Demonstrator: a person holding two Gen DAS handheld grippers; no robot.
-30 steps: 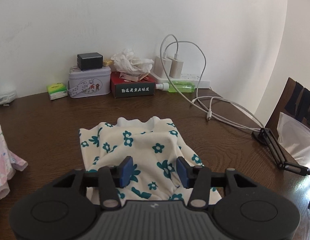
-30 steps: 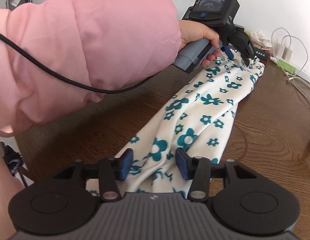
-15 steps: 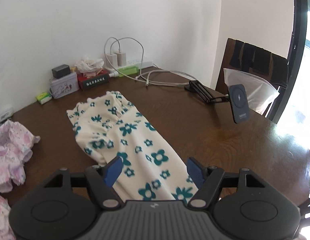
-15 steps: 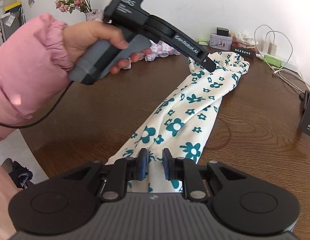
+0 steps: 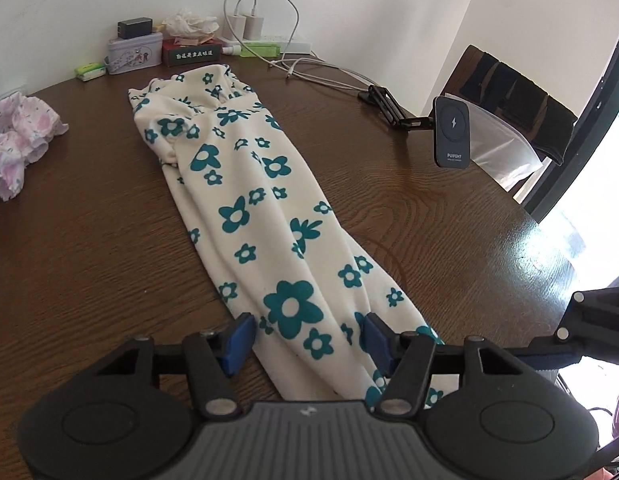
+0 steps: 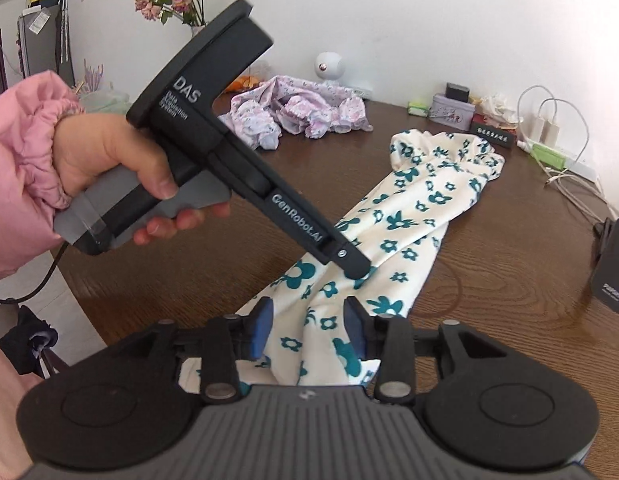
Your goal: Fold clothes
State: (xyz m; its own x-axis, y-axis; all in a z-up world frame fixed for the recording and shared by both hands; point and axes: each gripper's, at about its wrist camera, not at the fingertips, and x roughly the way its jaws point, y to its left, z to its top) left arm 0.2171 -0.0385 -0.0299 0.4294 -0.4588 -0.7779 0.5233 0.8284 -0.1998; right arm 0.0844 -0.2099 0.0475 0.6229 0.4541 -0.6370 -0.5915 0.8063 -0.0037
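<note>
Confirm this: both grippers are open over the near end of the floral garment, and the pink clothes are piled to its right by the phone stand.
One thing is wrong: the pink clothes lie to the left of the floral garment, away from the phone stand, as the left wrist view shows. The left gripper and right gripper are indeed open over its near end.

We saw bare bench [image 5: 89,232] on both sides of the long floral garment [image 5: 269,208]. A pink crumpled garment [image 5: 17,136] blocked the far left, a phone stand [image 5: 451,132] and cables [image 5: 321,76] crowded the right, and tins and boxes [image 5: 135,54] lined the wall edge.
</note>
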